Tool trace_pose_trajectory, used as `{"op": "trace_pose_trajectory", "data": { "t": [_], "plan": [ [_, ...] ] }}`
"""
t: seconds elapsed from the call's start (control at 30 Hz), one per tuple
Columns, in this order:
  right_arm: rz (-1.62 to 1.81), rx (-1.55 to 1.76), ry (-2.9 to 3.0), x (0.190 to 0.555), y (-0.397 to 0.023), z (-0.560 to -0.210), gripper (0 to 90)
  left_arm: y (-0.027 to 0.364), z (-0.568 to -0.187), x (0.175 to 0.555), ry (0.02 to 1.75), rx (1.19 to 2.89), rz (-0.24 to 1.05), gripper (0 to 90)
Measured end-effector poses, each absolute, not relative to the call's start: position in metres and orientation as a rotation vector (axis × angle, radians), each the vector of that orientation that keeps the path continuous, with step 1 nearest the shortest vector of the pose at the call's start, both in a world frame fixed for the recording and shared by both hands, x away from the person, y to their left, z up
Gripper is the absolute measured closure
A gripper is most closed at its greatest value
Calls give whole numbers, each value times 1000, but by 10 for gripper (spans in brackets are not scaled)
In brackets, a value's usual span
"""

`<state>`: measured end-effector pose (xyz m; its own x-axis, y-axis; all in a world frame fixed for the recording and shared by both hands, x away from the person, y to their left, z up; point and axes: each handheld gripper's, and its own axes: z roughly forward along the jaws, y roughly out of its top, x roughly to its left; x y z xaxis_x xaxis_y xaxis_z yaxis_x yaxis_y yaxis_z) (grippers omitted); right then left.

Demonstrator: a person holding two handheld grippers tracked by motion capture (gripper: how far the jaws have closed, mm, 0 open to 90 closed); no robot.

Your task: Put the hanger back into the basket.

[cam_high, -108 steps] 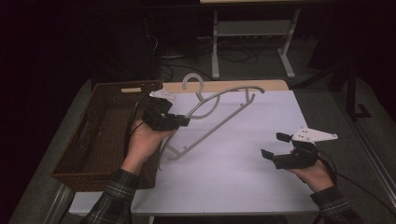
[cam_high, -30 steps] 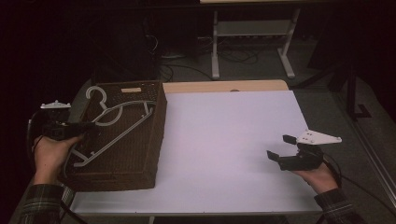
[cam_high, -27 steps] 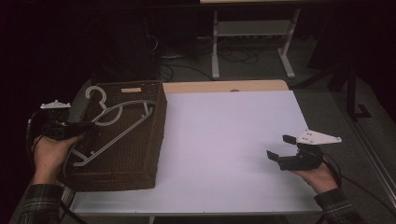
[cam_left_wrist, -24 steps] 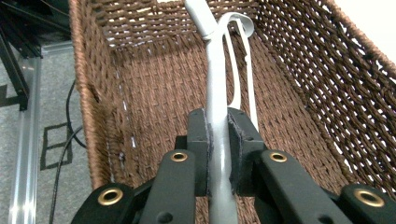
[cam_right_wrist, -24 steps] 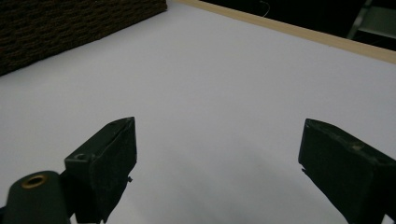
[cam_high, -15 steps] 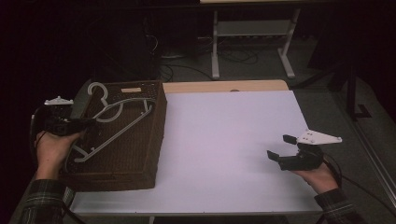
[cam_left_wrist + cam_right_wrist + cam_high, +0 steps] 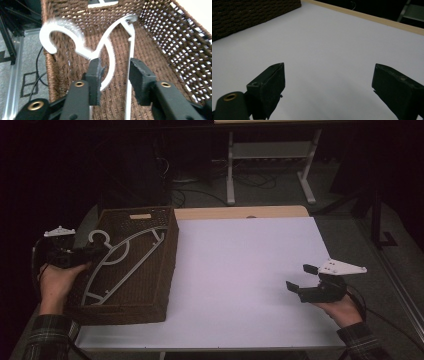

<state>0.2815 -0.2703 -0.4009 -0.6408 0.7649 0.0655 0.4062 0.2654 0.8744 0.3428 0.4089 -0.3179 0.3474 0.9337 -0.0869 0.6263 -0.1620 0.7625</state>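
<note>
A white plastic hanger [image 7: 120,262] lies slanted inside the brown wicker basket [image 7: 167,270] at the table's left, hook toward the far-left corner. My left gripper [image 7: 94,252] hovers at the basket's left rim by the hook. In the left gripper view its jaws stand apart over the hanger [image 7: 110,37], whose neck runs past the left pad [image 7: 96,72] without being pinched; it is open [image 7: 113,67]. My right gripper [image 7: 300,277] rests low over the white table [image 7: 240,270] at the right, open [image 7: 328,72] with nothing between its jaws.
The basket wall [image 7: 175,45] rises close on both sides of the left jaws. A wooden strip [image 7: 240,212] edges the table's far side. A metal stand [image 7: 270,165] and cables sit on the dark floor behind. A basket corner [image 7: 249,15] lies far from the right jaws.
The left gripper carried the hanger from above the table over to the basket. Since half a second ago the hanger has settled down into the basket and the left jaws have opened. The right gripper stayed put.
</note>
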Motion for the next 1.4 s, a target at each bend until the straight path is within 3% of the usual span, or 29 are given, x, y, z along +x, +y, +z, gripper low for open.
{"op": "trace_pose_trajectory", "data": {
  "t": [0.4,0.63,1.07,1.4],
  "plan": [
    [1332,1067,2172,282,-271,-401,108,343,-294,334,1167,1875,496,294],
    [1341,1063,2167,281,-272,-400,108,294,-287,330,1046,1879,451,194],
    [1384,1014,2156,279,-272,-394,98,196,-296,319,825,1908,368,156],
    [1415,974,2144,276,-272,-390,88,142,-324,309,728,1933,332,155]
  ]
}}
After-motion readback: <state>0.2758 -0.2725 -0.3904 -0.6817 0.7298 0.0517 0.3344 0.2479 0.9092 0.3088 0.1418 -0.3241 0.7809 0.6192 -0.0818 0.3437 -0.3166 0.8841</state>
